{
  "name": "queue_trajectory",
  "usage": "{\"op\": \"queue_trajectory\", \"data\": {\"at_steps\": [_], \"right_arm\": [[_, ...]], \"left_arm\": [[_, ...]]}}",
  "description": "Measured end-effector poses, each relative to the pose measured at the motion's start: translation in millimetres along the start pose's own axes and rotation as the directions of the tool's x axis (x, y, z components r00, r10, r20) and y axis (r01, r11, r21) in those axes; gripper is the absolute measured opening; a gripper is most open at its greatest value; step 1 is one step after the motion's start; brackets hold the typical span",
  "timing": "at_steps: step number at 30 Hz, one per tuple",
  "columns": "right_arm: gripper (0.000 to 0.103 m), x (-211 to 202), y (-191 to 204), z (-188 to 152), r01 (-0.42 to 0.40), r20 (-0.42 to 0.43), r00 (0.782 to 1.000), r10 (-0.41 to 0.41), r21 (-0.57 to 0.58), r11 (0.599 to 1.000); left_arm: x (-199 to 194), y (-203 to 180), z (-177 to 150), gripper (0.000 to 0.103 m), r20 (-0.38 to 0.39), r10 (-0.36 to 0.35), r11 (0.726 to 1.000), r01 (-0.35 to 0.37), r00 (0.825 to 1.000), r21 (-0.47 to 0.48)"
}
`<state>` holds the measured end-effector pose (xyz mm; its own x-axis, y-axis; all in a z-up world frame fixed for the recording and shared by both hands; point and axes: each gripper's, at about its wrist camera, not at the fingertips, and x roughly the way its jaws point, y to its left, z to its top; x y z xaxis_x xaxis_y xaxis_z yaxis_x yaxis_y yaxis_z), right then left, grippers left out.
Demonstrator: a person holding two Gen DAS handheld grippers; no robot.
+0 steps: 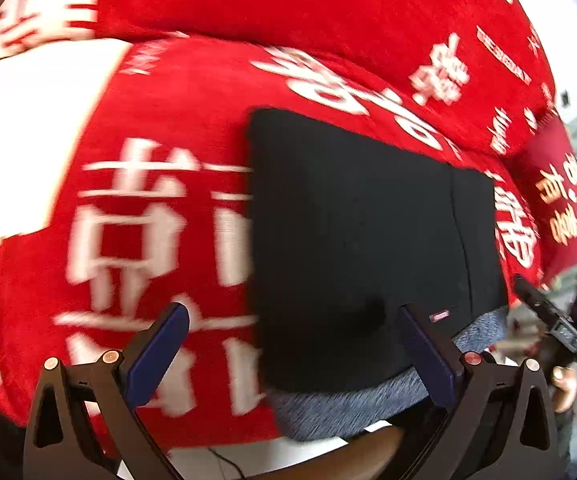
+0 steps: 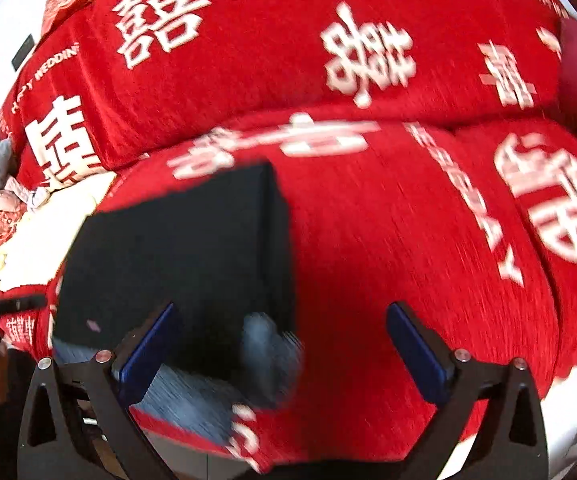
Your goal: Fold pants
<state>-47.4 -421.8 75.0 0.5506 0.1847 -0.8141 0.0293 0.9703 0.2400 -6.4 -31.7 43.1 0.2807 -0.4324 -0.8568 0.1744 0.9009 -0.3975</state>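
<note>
Black pants (image 1: pixel 360 240) lie folded square on red blanket (image 1: pixel 176 92); both grippers' fingers spread apart, empty.

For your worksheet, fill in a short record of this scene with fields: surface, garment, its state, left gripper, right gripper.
surface: red blanket with white characters, over a sofa-like seat
garment: black pants, grey fabric showing at the near edge
state: folded into a flat rectangle, lying on the blanket
left gripper: open, nothing between the fingers, above the pants' near edge
right gripper: open wide, nothing gripped, over the pants' near corner
</note>
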Motion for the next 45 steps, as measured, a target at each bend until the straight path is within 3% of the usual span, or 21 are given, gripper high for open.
{"op": "queue_trajectory", "data": {"at_steps": [3,6,10,14,16,18,20,23,28,30,32,34,36,38,40,42,43,45], "right_arm": [[0.103,13,-19,-4,-0.142,-0.032,0.989,0.145,0.092,0.986],[0.103,32,-22,-1,-0.278,-0.053,0.957,0.287,0.131,0.952],[0.103,65,3,0,-0.382,-0.145,0.908,0.392,0.094,0.919],[0.103,74,33,4,-0.309,-0.105,0.947,0.305,-0.020,0.951],[0.103,73,41,4,-0.286,-0.099,0.955,0.281,-0.045,0.957],[0.096,70,41,3,-0.267,-0.098,0.960,0.262,-0.047,0.962],[0.083,64,46,3,-0.232,-0.093,0.970,0.225,-0.070,0.970],[0.072,53,58,3,-0.185,-0.080,0.981,0.177,-0.103,0.977],[0.063,43,70,-2,-0.115,-0.069,0.992,0.106,-0.139,0.984],[0.065,42,71,-3,-0.083,-0.065,0.995,0.075,-0.129,0.988],[0.080,45,70,-5,-0.038,-0.068,0.997,0.031,-0.095,0.995],[0.082,45,74,-7,0.012,-0.073,0.997,-0.019,-0.094,0.996],[0.082,40,89,-7,0.062,-0.045,0.997,-0.069,-0.156,0.986],[0.082,41,116,-10,0.150,-0.023,0.986,-0.163,-0.276,0.949],[0.082,43,130,-13,0.178,-0.023,0.980,-0.196,-0.326,0.929],[0.083,51,130,-13,0.169,-0.052,0.979,-0.195,-0.320,0.932],[0.089,55,120,-10,0.137,-0.075,0.984,-0.163,-0.279,0.950],[0.093,63,92,-5,0.016,-0.119,0.992,-0.035,-0.154,0.988]], "left_arm": [[21,-1,6,0.103,-0.048,-0.040,0.999,0.039,0.998,-0.023],[29,-7,7,0.103,-0.061,-0.073,0.997,0.071,0.995,-0.035],[39,-18,6,0.103,-0.051,-0.069,0.997,0.070,0.996,0.017],[44,-24,13,0.103,-0.027,-0.033,0.999,0.033,0.999,0.007],[45,-25,15,0.103,-0.024,-0.021,1.000,0.020,1.000,-0.005],[44,-31,14,0.101,-0.014,-0.012,1.000,0.012,1.000,0.024],[43,-37,13,0.089,0.004,0.003,0.998,-0.003,1.000,0.065],[35,-45,12,0.068,0.027,0.000,0.994,-0.003,1.000,0.110],[29,-48,11,0.061,0.053,0.012,0.995,-0.018,0.999,0.101],[27,-49,9,0.061,0.063,0.021,0.995,-0.027,0.998,0.098],[28,-48,7,0.066,0.069,0.023,0.995,-0.030,0.997,0.100],[28,-46,5,0.068,0.075,0.021,0.995,-0.028,0.997,0.098],[29,-41,3,0.070,0.072,0.011,0.996,-0.017,0.997,0.088],[32,-33,5,0.074,0.063,0.000,0.998,-0.004,0.998,0.060],[34,-26,6,0.078,0.063,-0.015,0.999,0.012,0.998,0.039],[37,-20,6,0.084,0.057,-0.025,0.999,0.024,0.998,0.023],[39,-17,6,0.084,0.053,-0.039,0.999,0.039,0.998,0.009],[40,-17,6,0.084,0.051,-0.044,0.999,0.044,0.998,0.000]]}}
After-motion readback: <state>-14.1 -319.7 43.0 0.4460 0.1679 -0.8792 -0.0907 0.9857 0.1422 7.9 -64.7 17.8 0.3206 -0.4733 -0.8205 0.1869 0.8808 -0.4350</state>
